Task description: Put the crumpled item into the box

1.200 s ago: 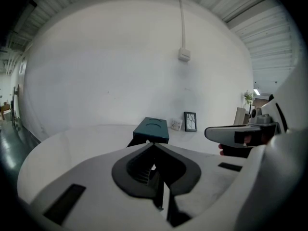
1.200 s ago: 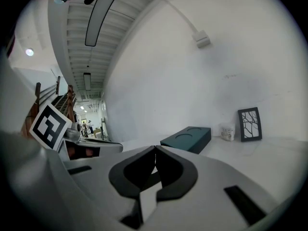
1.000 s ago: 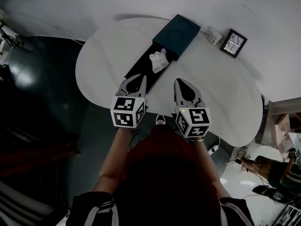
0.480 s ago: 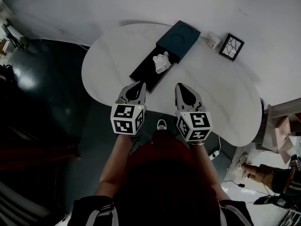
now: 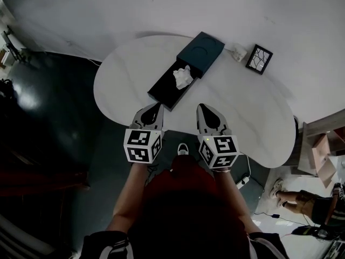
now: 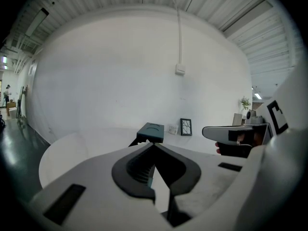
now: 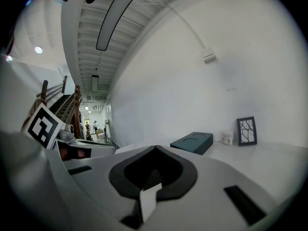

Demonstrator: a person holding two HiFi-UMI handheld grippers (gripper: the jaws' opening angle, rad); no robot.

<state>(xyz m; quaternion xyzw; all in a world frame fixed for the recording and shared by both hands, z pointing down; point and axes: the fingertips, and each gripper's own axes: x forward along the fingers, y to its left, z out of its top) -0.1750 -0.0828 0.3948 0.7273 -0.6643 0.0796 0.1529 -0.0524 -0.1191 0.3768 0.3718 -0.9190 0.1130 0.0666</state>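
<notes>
Both grippers have withdrawn toward the person. Left gripper [image 5: 154, 110] hovers at the near edge of the table [image 5: 124, 74], jaws together and empty. The crumpled item [image 5: 183, 77] already lies inside the box [image 5: 163, 93], so no grip is required, and the right gripper [image 5: 206, 112] is likewise closed on nothing.

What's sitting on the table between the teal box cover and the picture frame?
A small white jar stands there; the head view and the right gripper view both show it.
</notes>
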